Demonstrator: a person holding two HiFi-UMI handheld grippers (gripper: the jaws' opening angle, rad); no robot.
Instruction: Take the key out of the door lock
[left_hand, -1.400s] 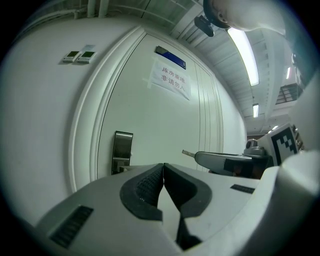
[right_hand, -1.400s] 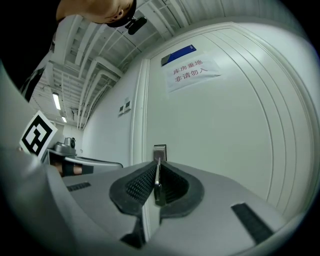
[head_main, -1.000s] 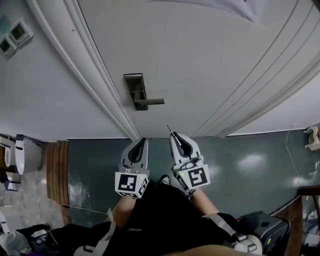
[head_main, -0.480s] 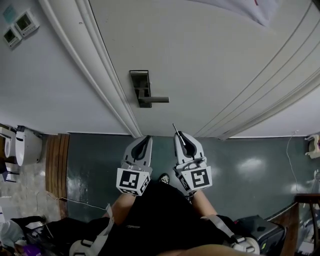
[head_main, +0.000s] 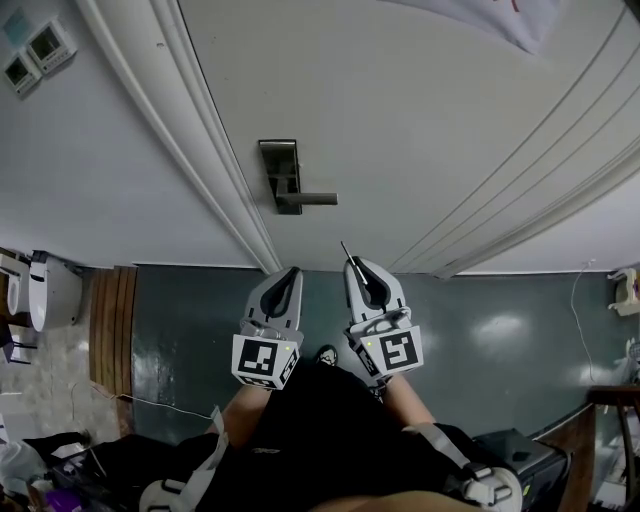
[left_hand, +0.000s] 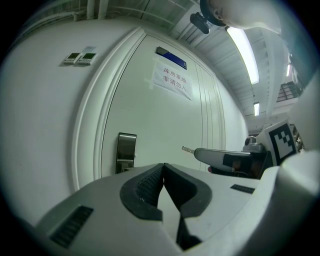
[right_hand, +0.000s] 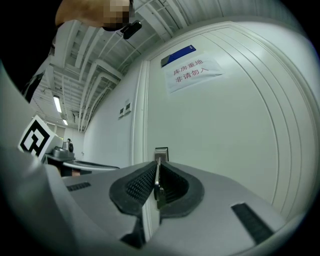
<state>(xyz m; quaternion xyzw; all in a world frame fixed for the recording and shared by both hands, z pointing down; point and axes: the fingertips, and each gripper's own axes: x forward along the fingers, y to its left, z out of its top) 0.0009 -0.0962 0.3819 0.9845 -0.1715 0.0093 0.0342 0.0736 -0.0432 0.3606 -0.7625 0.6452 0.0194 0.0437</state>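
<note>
The right gripper (head_main: 357, 268) is clenched on the key (right_hand: 157, 179). The key's thin blade points toward the door (head_main: 430, 120), well apart from the lock plate (head_main: 279, 168) and its lever handle (head_main: 312, 200). Just beside it, the left gripper (head_main: 289, 273) has its jaws pressed together on nothing. A paper notice (right_hand: 194, 73) hangs on the door, and two wall panels (head_main: 34, 56) sit left of the door frame (head_main: 190, 140).

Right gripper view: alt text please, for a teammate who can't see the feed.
The right gripper has its jaws closed on a thin metal key, seen edge-on between the black pads. Beyond the key's tip stands the metal lock plate on a white door, with a paper sign higher up.
</note>
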